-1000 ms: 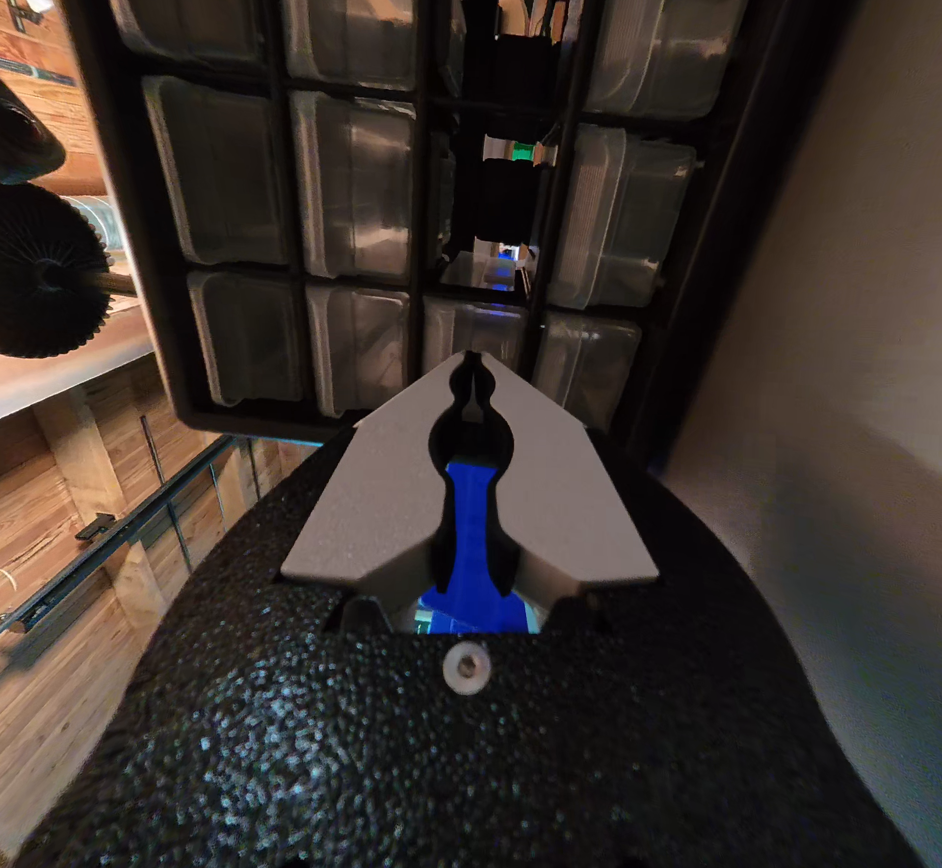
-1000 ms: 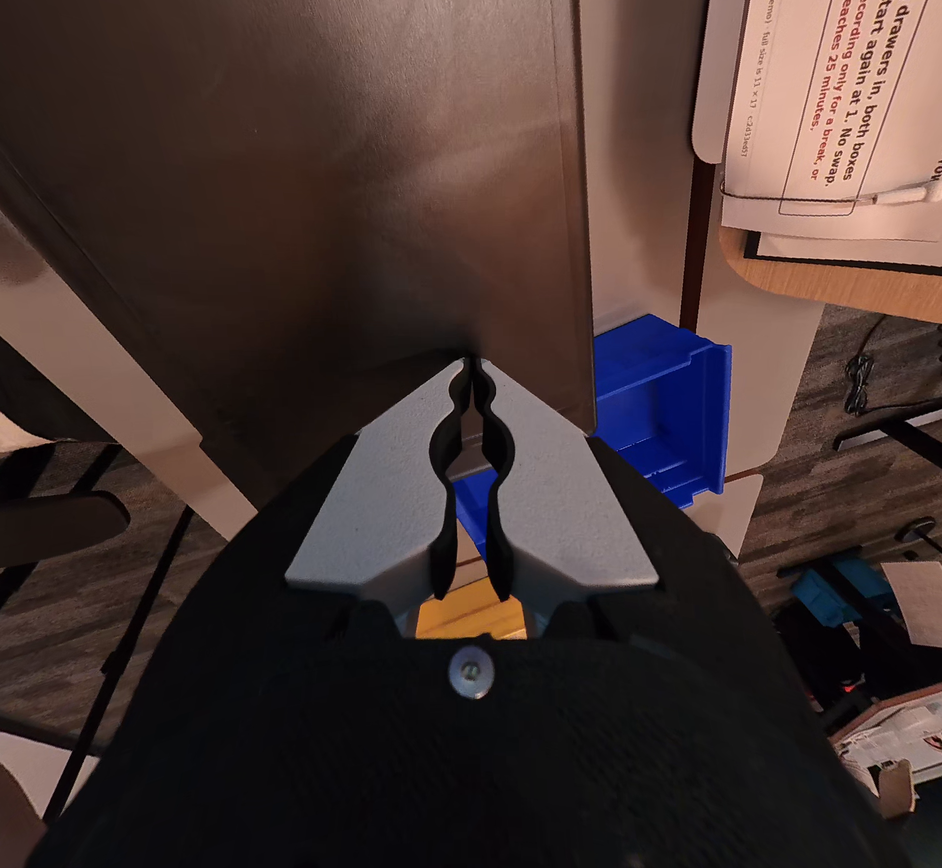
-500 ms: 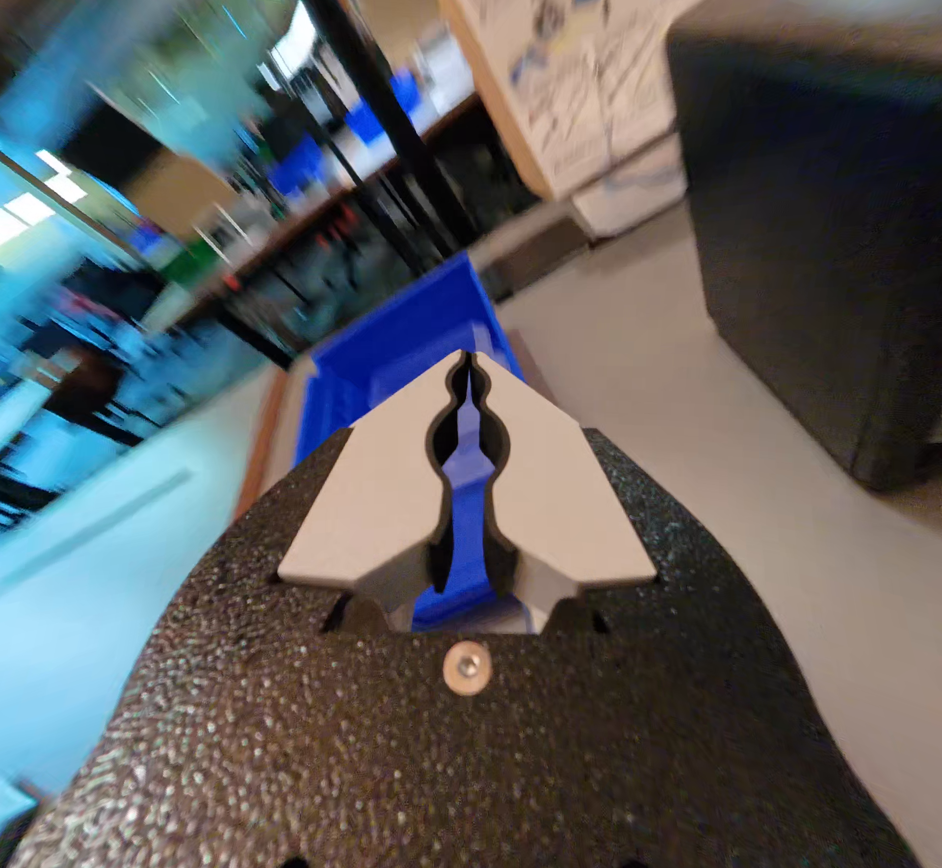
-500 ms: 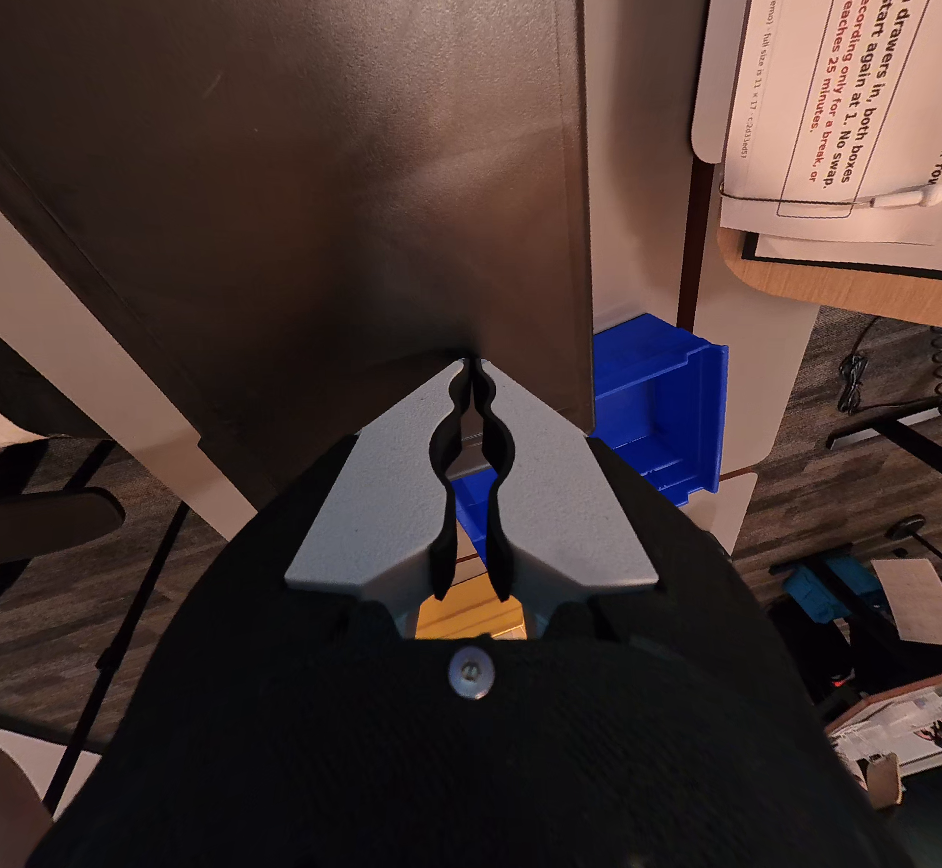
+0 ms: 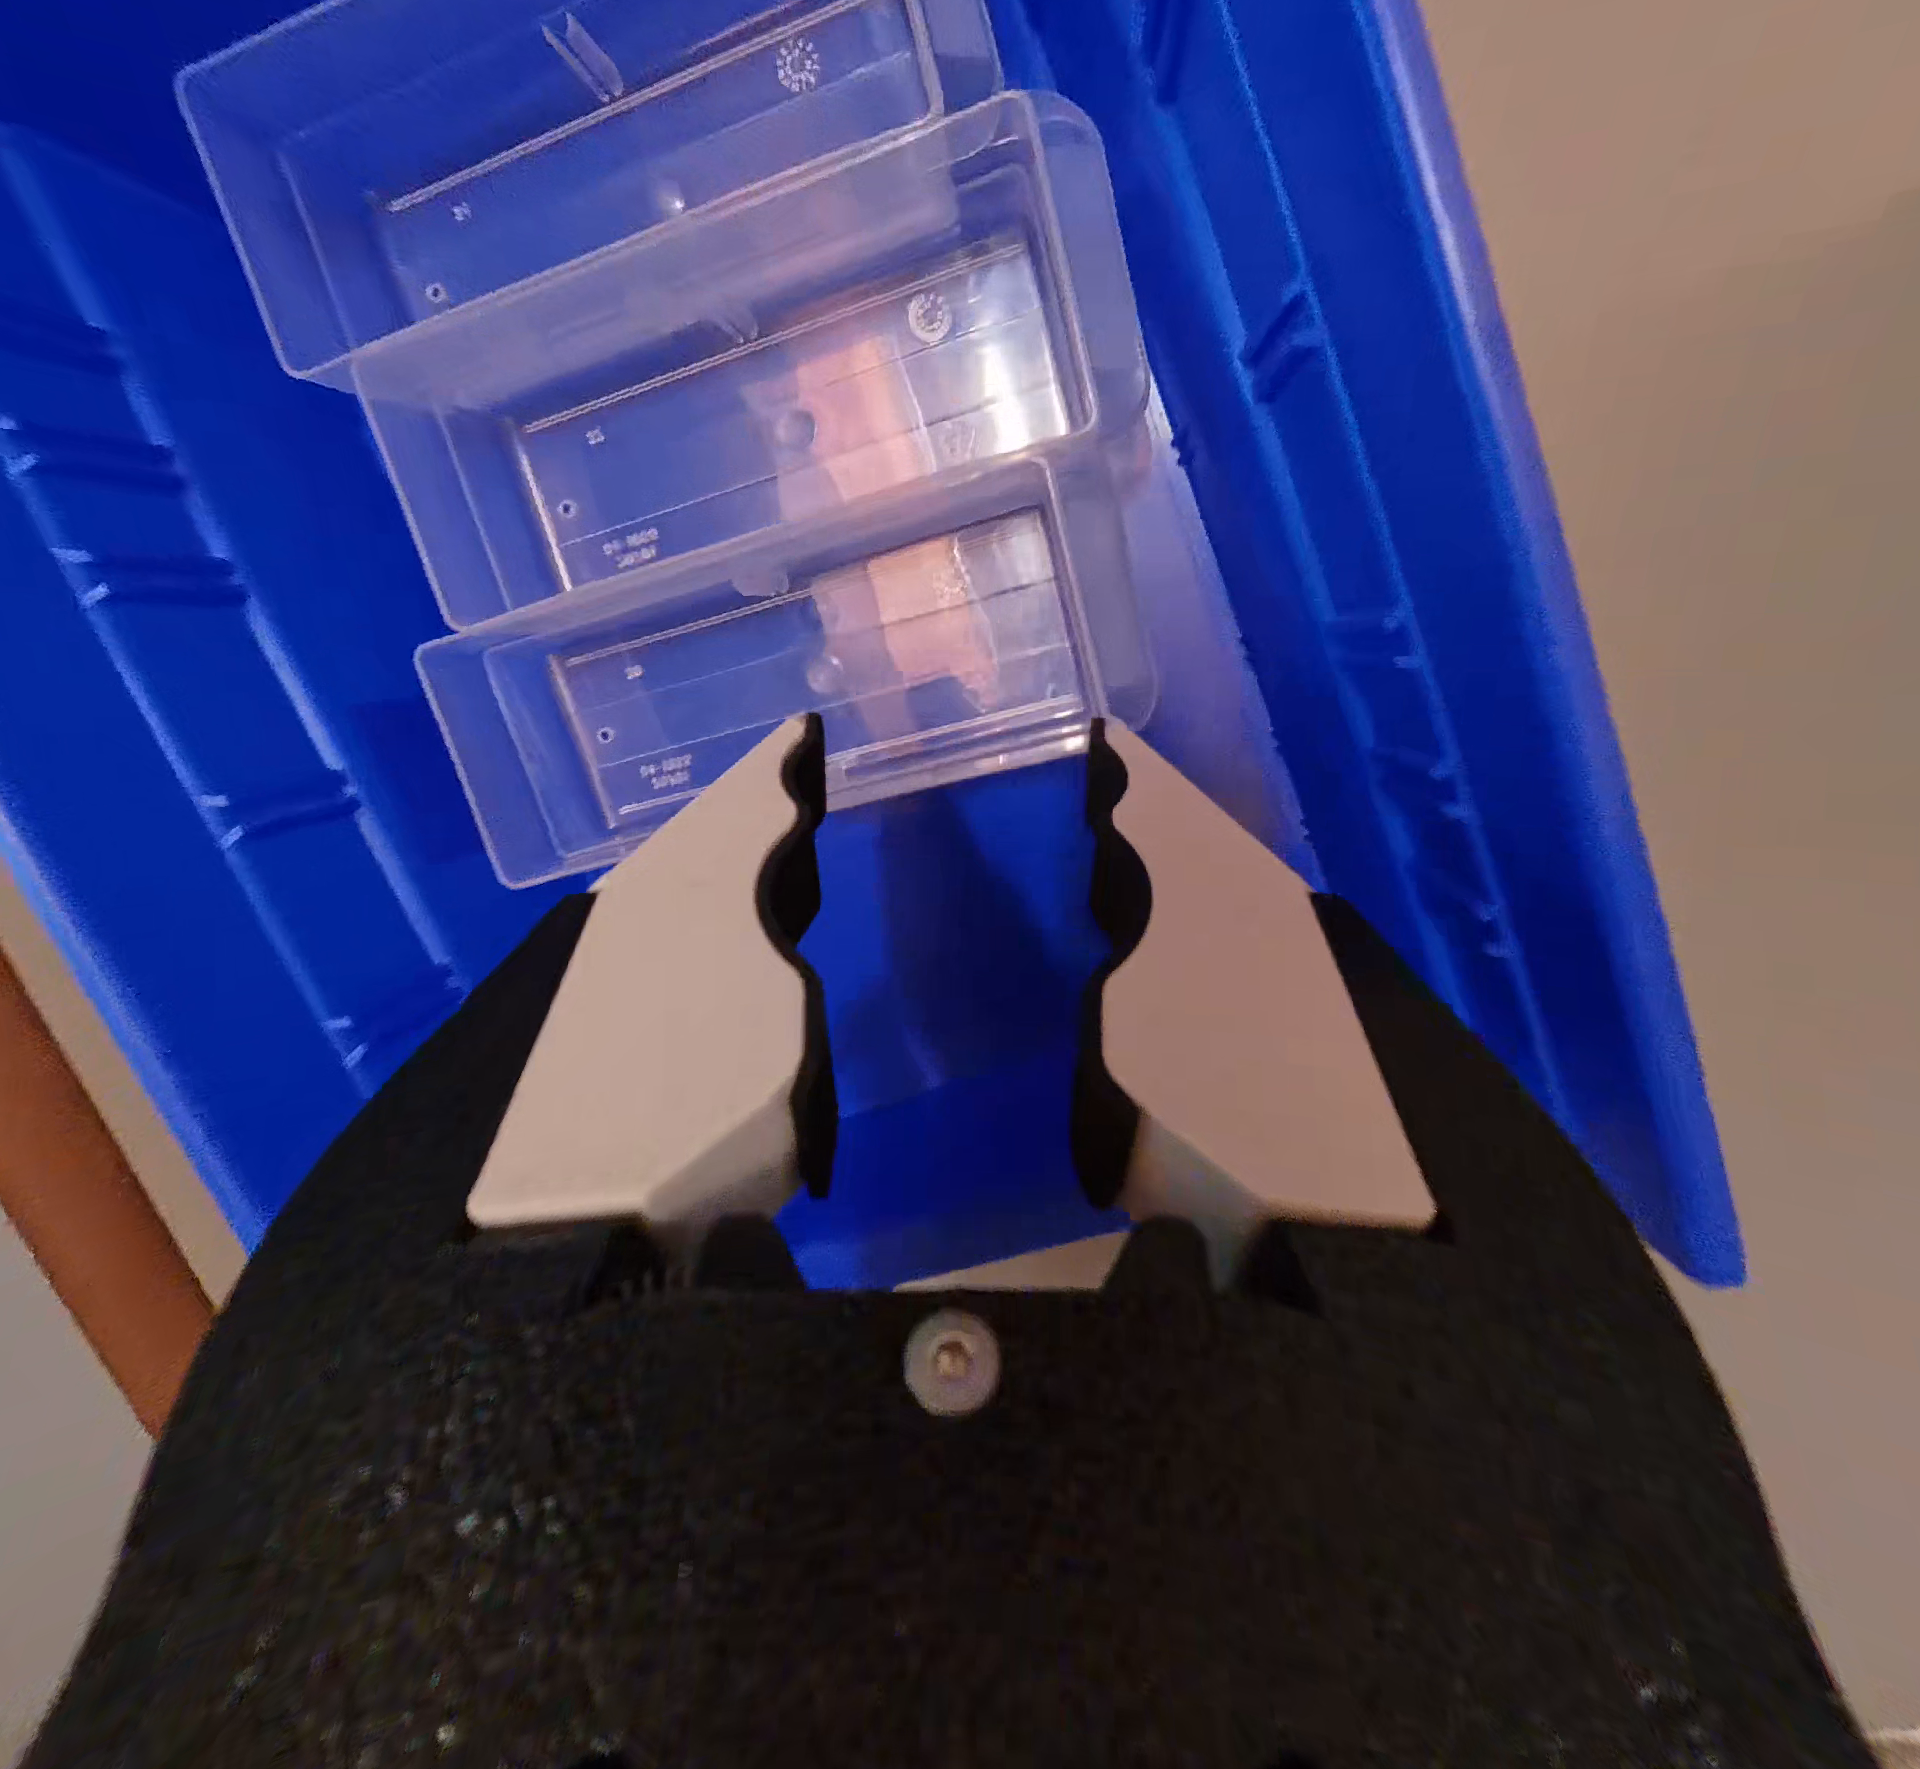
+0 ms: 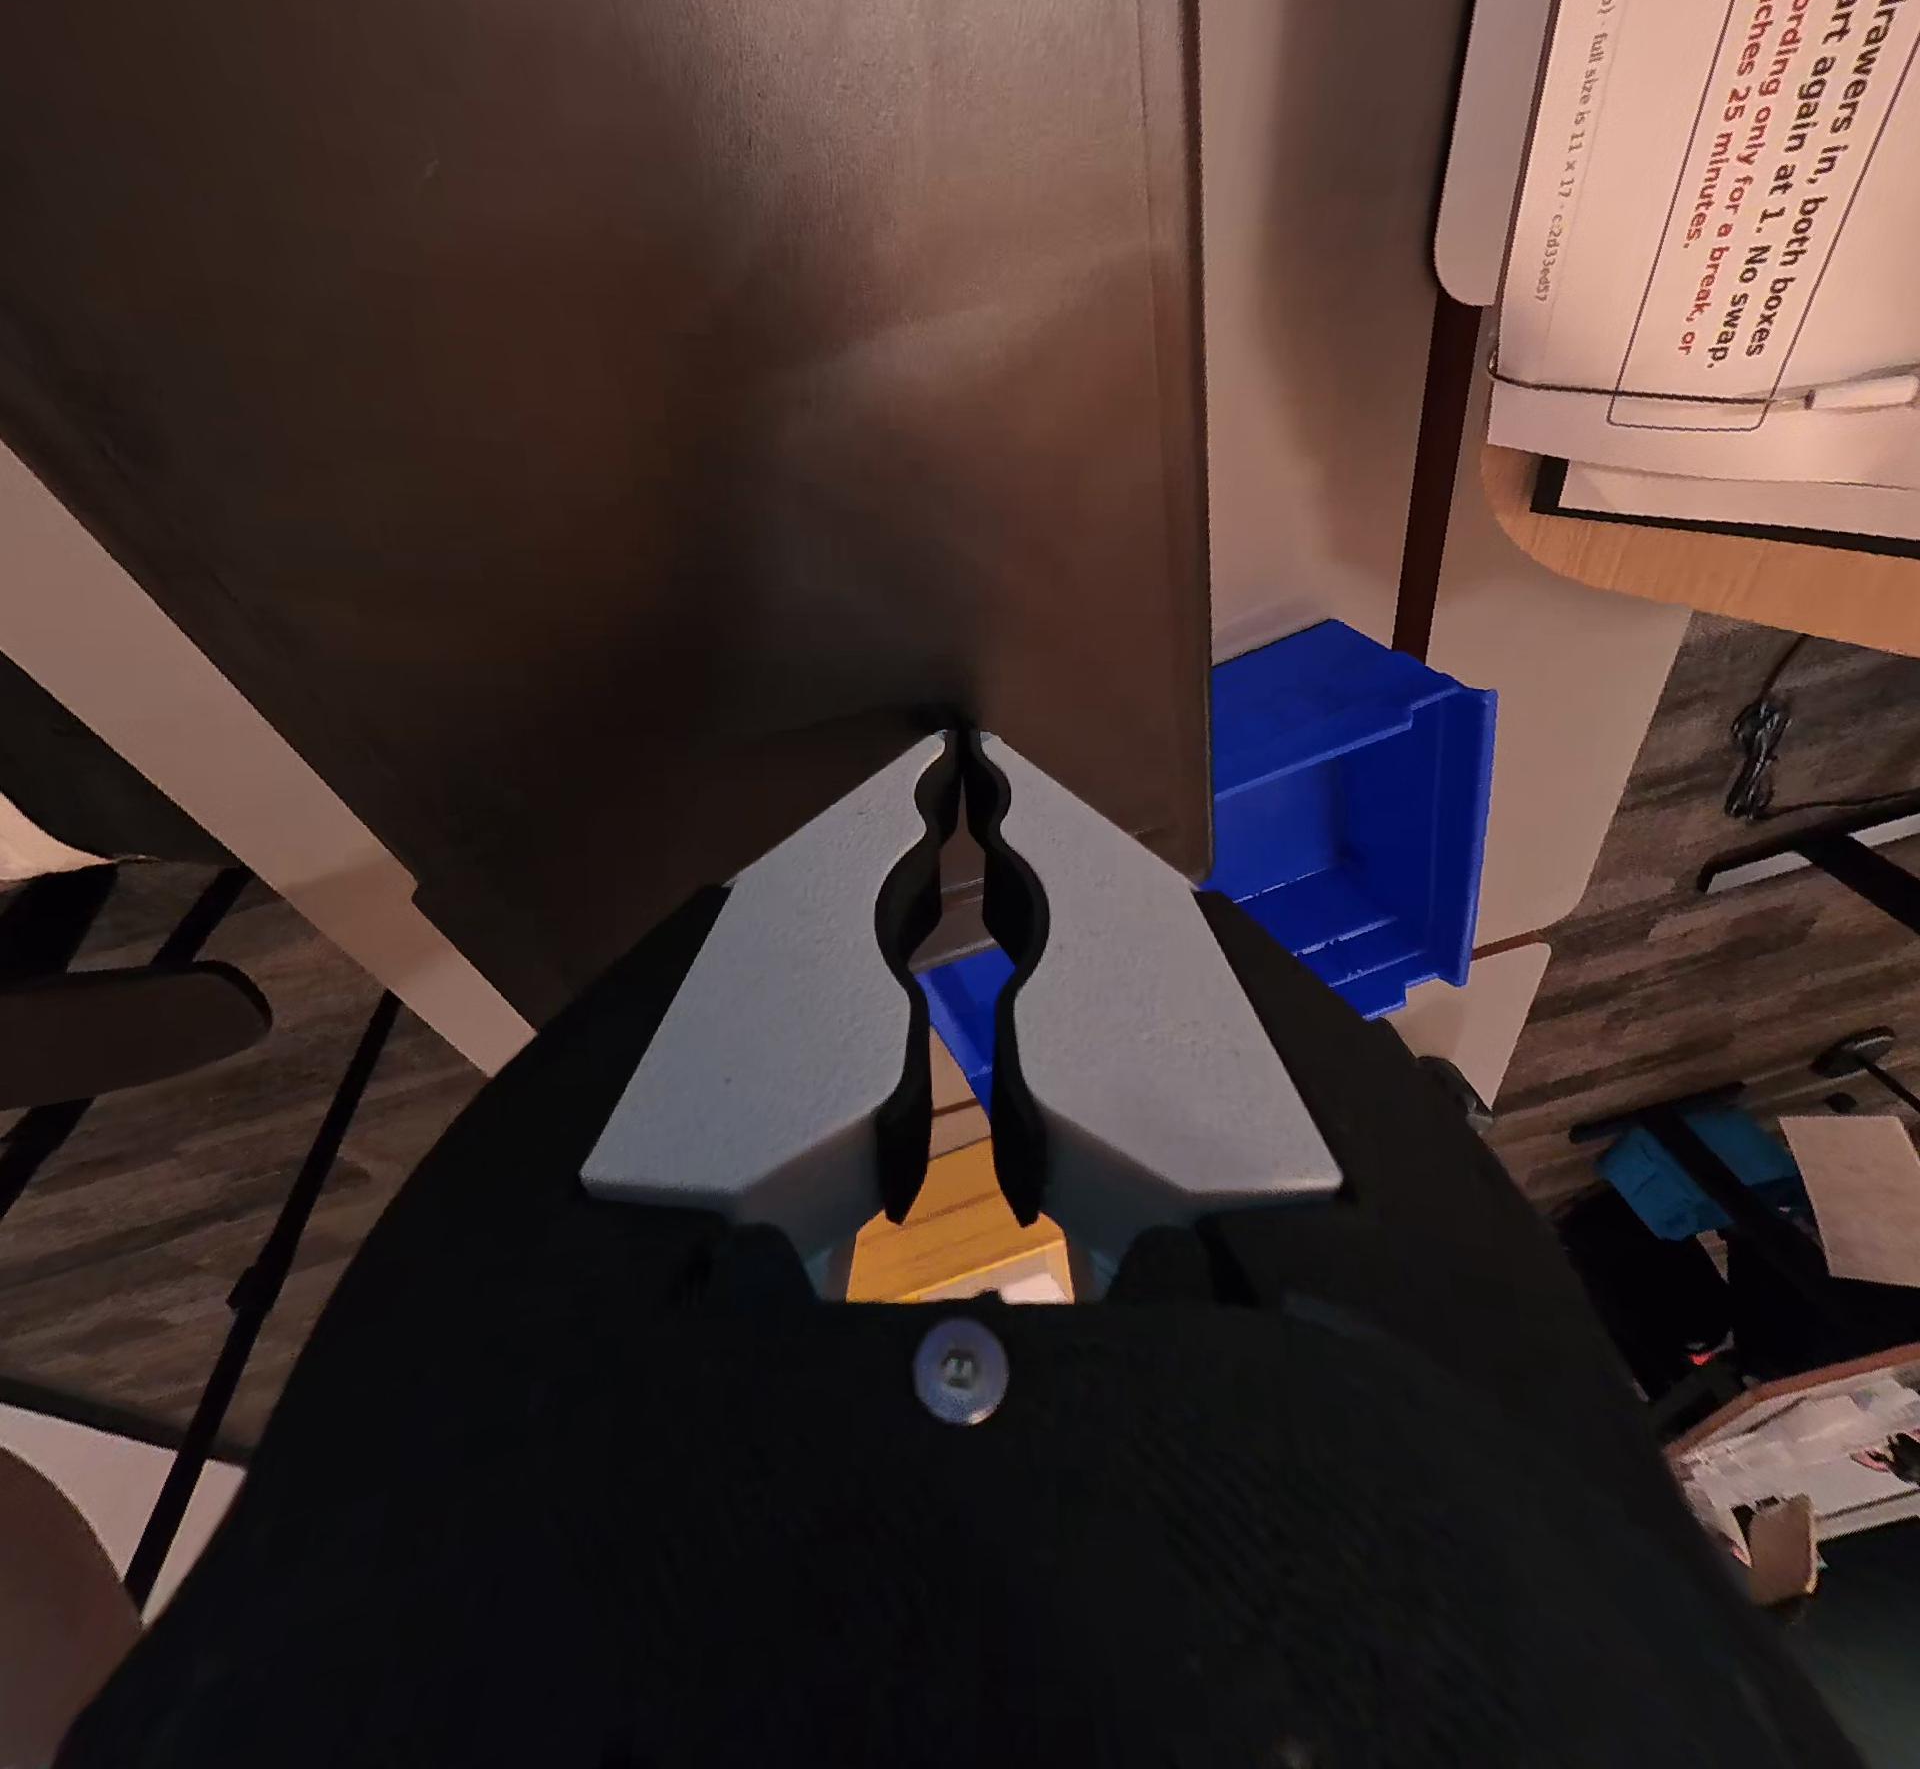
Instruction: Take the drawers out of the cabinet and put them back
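Note:
In the left wrist view, three clear plastic drawers lie overlapping inside a blue bin [image 5: 1403, 576]. My left gripper [image 5: 951, 743] is open and holds nothing, its tips at the near edge of the nearest drawer [image 5: 727, 711]. The middle drawer [image 5: 727, 431] and the far drawer [image 5: 582, 130] lie behind it. In the right wrist view, my right gripper [image 6: 958, 737] is shut, its tips pressed against the smooth dark outer panel of the cabinet [image 6: 623, 317]. The cabinet's drawer front is hidden.
The blue bin [image 6: 1351, 784] also shows in the right wrist view, right of the cabinet on the pale table [image 6: 1299, 265]. A printed sheet on a wooden board [image 6: 1714, 213] lies at the upper right. Floor clutter and dark stand legs lie below the table edge.
My left gripper swung from the cabinet's drawer front over to the blue bin and opened above the clear drawers. My right gripper stayed shut against the cabinet panel.

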